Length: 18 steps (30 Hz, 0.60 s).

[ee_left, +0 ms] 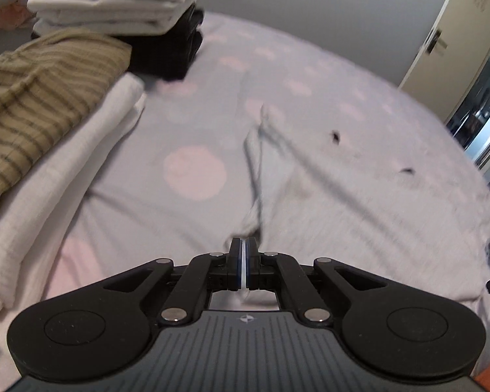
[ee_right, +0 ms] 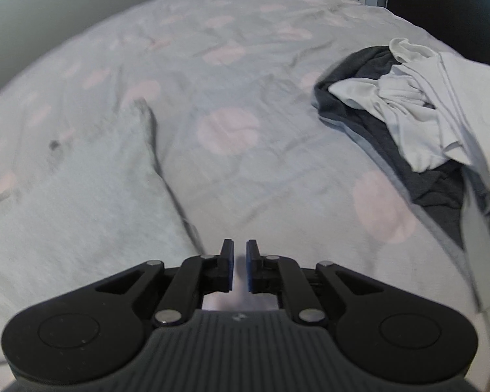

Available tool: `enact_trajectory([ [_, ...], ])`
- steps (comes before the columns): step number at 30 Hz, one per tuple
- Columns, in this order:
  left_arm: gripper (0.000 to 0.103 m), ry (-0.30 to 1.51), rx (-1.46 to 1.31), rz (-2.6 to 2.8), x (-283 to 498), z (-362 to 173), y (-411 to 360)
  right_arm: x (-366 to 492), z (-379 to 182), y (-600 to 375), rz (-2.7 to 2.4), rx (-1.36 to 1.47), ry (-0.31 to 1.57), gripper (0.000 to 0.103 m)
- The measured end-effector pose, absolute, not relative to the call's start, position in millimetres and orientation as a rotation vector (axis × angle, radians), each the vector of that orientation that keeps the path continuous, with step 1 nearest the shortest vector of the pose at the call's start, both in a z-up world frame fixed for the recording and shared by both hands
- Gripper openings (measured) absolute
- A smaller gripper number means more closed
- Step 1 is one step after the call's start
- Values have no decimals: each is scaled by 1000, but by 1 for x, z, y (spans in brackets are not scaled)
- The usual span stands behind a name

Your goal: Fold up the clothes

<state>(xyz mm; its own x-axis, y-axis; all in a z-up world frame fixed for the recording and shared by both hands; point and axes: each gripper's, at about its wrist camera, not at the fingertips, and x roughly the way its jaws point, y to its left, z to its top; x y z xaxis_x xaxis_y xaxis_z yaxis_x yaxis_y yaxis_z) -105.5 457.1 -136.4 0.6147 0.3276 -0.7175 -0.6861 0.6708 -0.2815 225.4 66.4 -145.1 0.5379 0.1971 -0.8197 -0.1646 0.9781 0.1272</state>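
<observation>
A pale grey garment (ee_left: 343, 202) with two small dark marks lies spread on the bed, its left edge folded into a ridge. My left gripper (ee_left: 244, 251) is shut on the near edge of this garment, and a thin white strip of cloth shows between the blue pads. In the right wrist view the same garment (ee_right: 81, 196) fills the left side. My right gripper (ee_right: 240, 251) hovers just off its right edge, above the sheet. Its jaws stand a narrow gap apart with nothing between them.
The bed sheet (ee_left: 192, 173) is light lilac with pink dots. Folded stacks sit at the left: an olive striped piece (ee_left: 39, 91) on white cloth, and white folds (ee_left: 114, 9) over black. A loose pile of dark grey and white clothes (ee_right: 418, 114) lies at the right.
</observation>
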Motion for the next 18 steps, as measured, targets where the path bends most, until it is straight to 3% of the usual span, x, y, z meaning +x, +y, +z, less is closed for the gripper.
enact_trajectory([
  [4,16,624,-539,600,-94,-134,455,224,-143,75,265,64,921,12],
  [9,20,587,-487,592,-79,-132,455,223,-141,86,327,98,847,18],
  [10,28,584,-467,602,-77,-131,455,223,-140,88,339,104,832,22],
  [13,63,564,-420,620,-71,-130,455,223,-140,96,369,102,799,25],
  [18,64,569,-368,652,-60,-134,458,234,-151,110,344,56,786,29],
])
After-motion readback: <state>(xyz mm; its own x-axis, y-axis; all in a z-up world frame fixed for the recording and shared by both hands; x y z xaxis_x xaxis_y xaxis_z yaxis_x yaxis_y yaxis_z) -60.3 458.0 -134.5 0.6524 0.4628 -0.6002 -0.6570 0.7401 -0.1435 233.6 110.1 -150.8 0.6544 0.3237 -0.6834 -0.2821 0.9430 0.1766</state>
